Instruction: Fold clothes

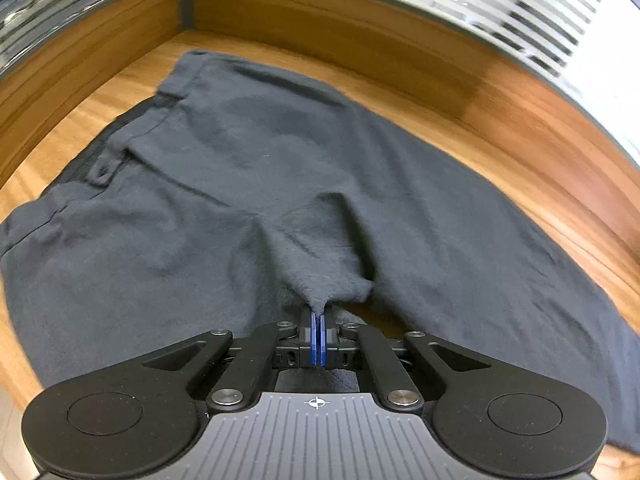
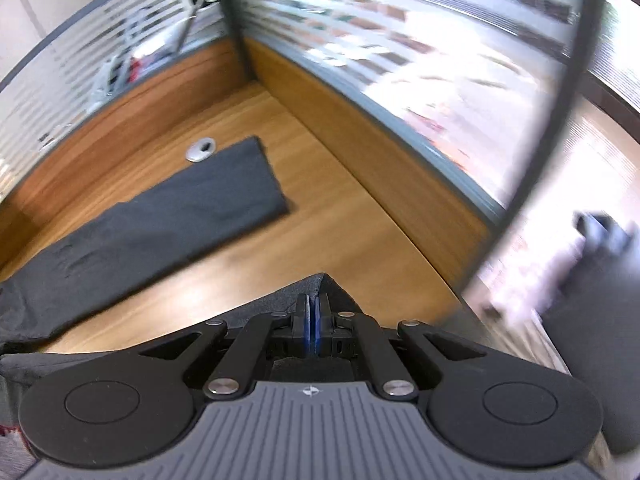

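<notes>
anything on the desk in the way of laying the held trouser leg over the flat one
Nothing visible does. The right claw pinches the dark grey trousers above bare wooden desk; only a round silver cable grommet sits past the flat leg's far end.

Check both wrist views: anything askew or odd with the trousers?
Nothing damaged or spilled. The dark grey trousers lie on the wooden desk, with cloth bunched into a ridge at the crotch where the left tongs pinch it. The right tongs hold another fabric corner raised off the desk.
</notes>
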`<state>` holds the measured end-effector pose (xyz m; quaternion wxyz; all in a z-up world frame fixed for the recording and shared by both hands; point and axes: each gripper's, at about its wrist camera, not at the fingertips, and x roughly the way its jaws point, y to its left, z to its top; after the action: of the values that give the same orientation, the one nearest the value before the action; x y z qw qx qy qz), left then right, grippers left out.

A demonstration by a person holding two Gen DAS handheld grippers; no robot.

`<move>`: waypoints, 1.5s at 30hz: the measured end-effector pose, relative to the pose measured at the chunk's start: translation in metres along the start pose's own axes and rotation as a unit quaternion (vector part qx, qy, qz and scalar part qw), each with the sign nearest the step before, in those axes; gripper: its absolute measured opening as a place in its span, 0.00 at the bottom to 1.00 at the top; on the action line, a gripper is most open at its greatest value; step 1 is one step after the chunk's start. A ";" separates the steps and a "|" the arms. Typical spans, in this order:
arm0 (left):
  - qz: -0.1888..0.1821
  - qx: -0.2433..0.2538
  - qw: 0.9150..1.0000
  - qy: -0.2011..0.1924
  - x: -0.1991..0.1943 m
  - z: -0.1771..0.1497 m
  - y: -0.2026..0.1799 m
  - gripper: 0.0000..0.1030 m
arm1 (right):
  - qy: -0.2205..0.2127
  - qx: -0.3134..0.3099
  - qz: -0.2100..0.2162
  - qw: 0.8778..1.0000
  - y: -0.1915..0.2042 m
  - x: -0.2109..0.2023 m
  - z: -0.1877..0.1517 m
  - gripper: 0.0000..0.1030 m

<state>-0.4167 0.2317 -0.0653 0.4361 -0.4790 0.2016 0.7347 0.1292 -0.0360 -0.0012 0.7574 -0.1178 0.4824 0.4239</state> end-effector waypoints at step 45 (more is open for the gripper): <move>0.059 -0.004 0.998 -0.023 -0.006 0.005 -0.008 0.32 | 0.074 -0.173 0.014 0.982 0.067 0.222 0.073 0.24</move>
<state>-0.4114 0.2367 -0.0566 0.3943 -0.4512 0.2165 0.7708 0.1634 0.1651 -0.1333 0.6816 -0.2712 0.4584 0.5018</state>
